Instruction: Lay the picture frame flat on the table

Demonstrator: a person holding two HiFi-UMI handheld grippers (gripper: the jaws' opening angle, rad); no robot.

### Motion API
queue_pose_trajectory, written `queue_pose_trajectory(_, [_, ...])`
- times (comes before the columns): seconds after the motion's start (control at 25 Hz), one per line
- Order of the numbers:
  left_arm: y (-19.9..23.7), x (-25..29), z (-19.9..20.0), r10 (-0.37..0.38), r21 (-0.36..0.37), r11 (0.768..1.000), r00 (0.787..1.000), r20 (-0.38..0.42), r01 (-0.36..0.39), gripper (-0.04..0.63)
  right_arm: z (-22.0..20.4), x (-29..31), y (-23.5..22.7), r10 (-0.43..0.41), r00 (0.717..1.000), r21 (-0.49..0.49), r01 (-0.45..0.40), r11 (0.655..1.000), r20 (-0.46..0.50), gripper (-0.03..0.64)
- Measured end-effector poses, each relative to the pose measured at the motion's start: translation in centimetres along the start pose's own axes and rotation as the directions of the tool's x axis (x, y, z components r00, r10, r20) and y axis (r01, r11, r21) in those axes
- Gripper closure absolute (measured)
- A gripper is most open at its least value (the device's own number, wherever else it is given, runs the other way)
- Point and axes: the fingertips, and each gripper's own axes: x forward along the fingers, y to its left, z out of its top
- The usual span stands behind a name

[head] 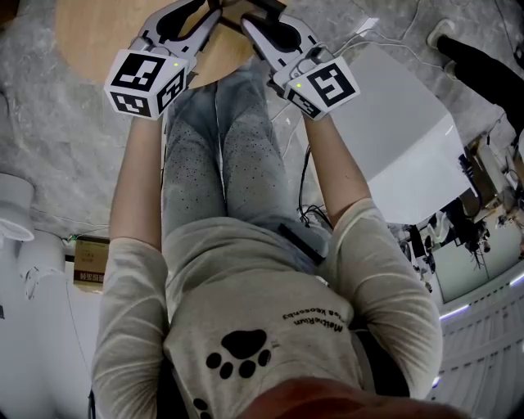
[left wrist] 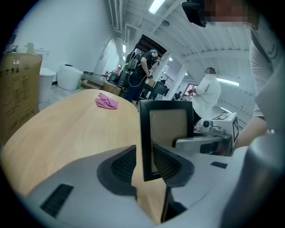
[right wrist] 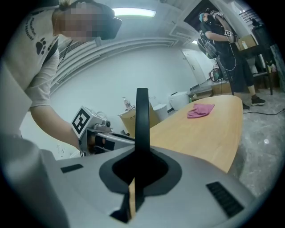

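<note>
A black picture frame (left wrist: 167, 129) stands upright at the near edge of the round wooden table (left wrist: 67, 129). My left gripper (left wrist: 144, 162) is open: the frame's left border sits between its pads with a small gap showing. My right gripper (right wrist: 141, 167) is shut on the frame's other side, and there the frame (right wrist: 142, 120) shows edge-on as a thin black strip rising from the jaws. In the head view both grippers, left (head: 205, 15) and right (head: 254, 24), meet at the table's rim (head: 98, 33); the frame is mostly cut off at the top.
A pink cloth (left wrist: 107, 102) lies at the table's far side, also in the right gripper view (right wrist: 200, 110). A cardboard box (left wrist: 18, 93) stands left of the table. A white cabinet (head: 393, 139) and floor cables (head: 307, 213) are to my right. People stand in the background (left wrist: 142, 67).
</note>
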Motion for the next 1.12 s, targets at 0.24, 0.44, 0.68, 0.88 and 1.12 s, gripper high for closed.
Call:
queue_pose_trajectory(0.24, [0.4,0.3,-0.6,-0.048,-0.02,0.999,0.998,-0.033,0.047,0.503,-0.7,0.8,-0.3,0.029,0.999,0.019,-0.028,0.999,-0.022,0.598])
queue_pose_trajectory(0.44, [1.2,0.4,-1.4,-0.03,-0.055,0.998,0.998,-0.053,0.027,0.522,-1.4,1.4,-0.5,0.045,0.998,0.027,-0.044,0.999,-0.035,0.598])
queue_pose_trajectory(0.68, [1.8,0.7,-2.2,-0.027,-0.086,0.996,0.996,-0.089,0.019,0.526,-2.2,1.9,-0.9,0.049,0.998,0.021,-0.048,0.999,-0.047,0.598])
queue_pose_trajectory(0.88, [2.0,0.8,-2.3,-0.014,-0.086,0.996,0.995,-0.096,0.006,0.526,-2.4,2.1,-1.0,0.031,0.998,0.033,-0.03,0.999,-0.047,0.597])
queue_pose_trajectory(1.12, [2.1,0.9,-2.9,0.014,-0.097,0.995,0.994,-0.108,-0.025,0.528,-3.0,2.1,-1.4,-0.022,0.998,0.042,0.025,0.999,-0.065,0.58])
